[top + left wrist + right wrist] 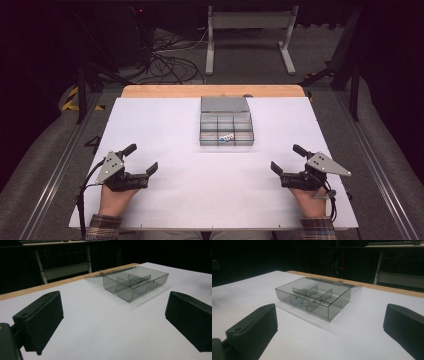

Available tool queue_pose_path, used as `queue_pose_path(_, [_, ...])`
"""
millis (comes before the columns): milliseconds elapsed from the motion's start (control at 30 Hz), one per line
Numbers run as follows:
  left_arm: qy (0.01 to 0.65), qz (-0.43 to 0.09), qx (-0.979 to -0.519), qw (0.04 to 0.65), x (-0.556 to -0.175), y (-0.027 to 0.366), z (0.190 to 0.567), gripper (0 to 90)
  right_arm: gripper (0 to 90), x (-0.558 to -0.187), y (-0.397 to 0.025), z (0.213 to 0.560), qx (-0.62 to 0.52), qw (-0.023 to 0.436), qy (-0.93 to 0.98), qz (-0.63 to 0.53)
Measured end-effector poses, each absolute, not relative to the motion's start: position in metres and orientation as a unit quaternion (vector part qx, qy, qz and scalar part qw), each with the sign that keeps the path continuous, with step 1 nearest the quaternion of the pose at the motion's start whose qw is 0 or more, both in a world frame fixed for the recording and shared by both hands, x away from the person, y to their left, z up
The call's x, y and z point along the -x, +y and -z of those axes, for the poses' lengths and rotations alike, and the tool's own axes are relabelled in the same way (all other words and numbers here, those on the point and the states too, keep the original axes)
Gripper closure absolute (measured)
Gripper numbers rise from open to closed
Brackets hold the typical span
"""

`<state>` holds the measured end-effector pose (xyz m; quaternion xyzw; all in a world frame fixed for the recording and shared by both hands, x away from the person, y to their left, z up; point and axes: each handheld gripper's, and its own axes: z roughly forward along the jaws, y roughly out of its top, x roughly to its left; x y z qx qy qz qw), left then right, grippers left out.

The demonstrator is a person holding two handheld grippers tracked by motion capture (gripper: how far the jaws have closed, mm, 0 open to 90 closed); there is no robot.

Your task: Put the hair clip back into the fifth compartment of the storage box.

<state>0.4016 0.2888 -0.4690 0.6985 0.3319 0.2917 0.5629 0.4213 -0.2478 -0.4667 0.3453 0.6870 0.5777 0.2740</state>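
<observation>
Mostly dark room around the rig: black backdrop, a grey carpeted floor (250, 65), a white metal stand (250, 22) and a tangle of cables (170, 62) on the floor well beyond both grippers. Table (165, 200) is covered by a white sheet, with a bare wooden strip (212, 90) along the far edge. Left gripper (141, 160) sits low at the near left of the sheet, jaws spread wide with nothing between them; right gripper (290, 159) mirrors it at the near right, jaws also spread wide and empty. A hand (116, 199) in a plaid sleeve (102, 227) backs the left one. Ahead of and between the two grippers, well apart from both, sits a smoky clear compartment box (226, 128) with its lid (225, 104) folded back flat toward the wooden strip. Small blue-and-white bits (226, 137) lie in a near-row middle compartment; too small to identify. Right gripper view shows the same blue speck through the box wall.
</observation>
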Motion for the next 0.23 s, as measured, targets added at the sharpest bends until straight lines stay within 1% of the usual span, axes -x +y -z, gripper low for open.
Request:
queue_pose_path(133, [0.335, -0.293, -0.691, 0.569, -0.4013, 0.2902, 0.4686, 2.3, 0.0, -0.4215, -0.2475, 0.4669, -0.346, 0.273, 0.687, -0.577])
queue_pose_path(233, [0.335, -0.295, -0.688, 0.571, -0.4004, 0.2920, 0.4674, 2.3, 0.0, -0.4225, -0.2470, 0.4684, -0.349, 0.261, 0.689, -0.579])
